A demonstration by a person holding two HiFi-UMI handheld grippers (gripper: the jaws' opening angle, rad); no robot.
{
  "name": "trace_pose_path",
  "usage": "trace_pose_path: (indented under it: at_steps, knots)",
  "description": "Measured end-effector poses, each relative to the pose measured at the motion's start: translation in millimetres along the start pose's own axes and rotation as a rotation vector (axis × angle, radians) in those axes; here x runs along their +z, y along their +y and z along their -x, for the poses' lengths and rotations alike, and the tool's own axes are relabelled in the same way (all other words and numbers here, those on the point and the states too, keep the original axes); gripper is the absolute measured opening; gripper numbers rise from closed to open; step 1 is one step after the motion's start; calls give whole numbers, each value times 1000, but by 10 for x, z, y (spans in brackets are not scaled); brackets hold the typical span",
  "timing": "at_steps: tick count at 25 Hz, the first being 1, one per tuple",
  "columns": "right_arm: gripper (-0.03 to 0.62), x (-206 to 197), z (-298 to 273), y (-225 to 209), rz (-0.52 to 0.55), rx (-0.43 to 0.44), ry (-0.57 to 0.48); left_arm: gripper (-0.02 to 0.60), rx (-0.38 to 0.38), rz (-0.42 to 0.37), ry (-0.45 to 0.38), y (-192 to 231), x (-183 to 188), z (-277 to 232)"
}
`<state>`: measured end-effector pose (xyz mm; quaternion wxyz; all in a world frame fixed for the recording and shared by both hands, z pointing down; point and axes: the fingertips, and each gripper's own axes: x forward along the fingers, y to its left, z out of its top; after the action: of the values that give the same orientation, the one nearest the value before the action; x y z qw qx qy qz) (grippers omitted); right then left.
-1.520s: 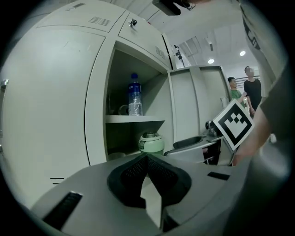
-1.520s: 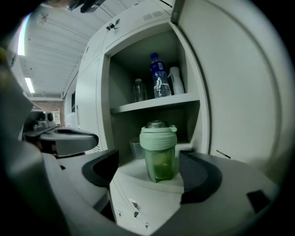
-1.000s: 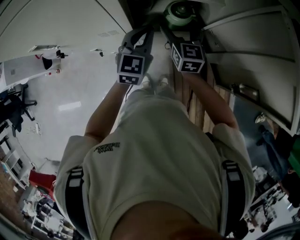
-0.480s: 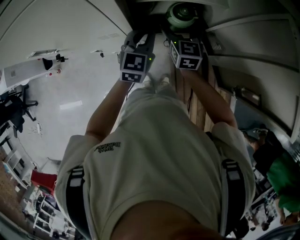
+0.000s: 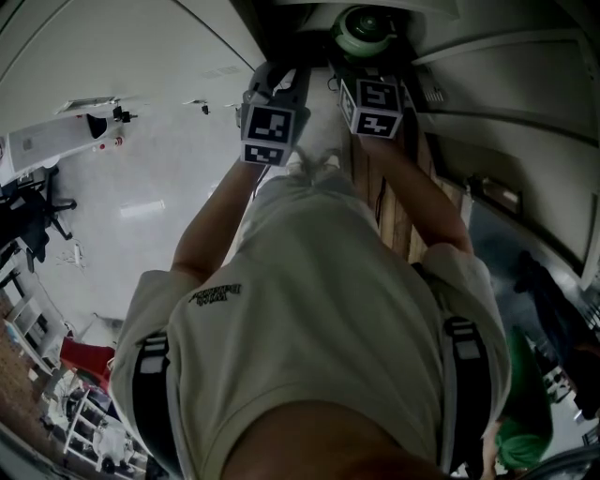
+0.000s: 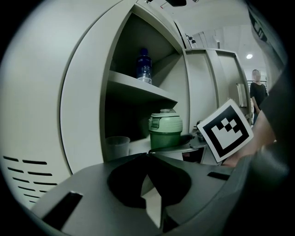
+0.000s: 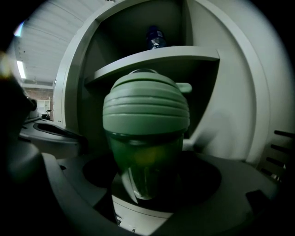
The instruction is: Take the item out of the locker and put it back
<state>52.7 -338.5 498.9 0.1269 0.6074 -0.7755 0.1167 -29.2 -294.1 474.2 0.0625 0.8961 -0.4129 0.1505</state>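
Observation:
A green bottle [image 7: 145,133] with a ribbed pale-green lid stands on the locker's lower shelf [image 6: 138,146]; the head view shows it from above [image 5: 364,28]. My right gripper [image 7: 147,177] has a jaw on each side of the bottle's body, and the jaws are closing; I see no firm press. Just left of the bottle and short of the shelf, my left gripper [image 6: 148,153] is shut and holds nothing. Both grippers reach into the open locker in the head view, the left [image 5: 281,75] beside the right [image 5: 364,54].
A clear water bottle [image 6: 143,65] stands on the upper shelf [image 6: 138,87]. A translucent cup [image 6: 117,146] sits at the left of the lower shelf. The open locker door [image 6: 69,106] is at my left. A person [image 6: 256,92] stands far off at the right.
Both grippers have edged a little further up into the locker towards the green bottle. Someone in green has moved across the lower right of the head view.

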Motion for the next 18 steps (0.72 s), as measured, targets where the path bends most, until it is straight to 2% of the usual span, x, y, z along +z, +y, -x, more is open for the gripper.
trace_pose_path:
  at_steps: [11, 18]
  knots:
    - [399, 1, 57, 32, -30, 33, -1, 13, 18, -6, -11, -18, 24, 87]
    - [397, 150, 246, 93, -2, 66, -63, 14, 36, -18, -28, -26, 114, 204]
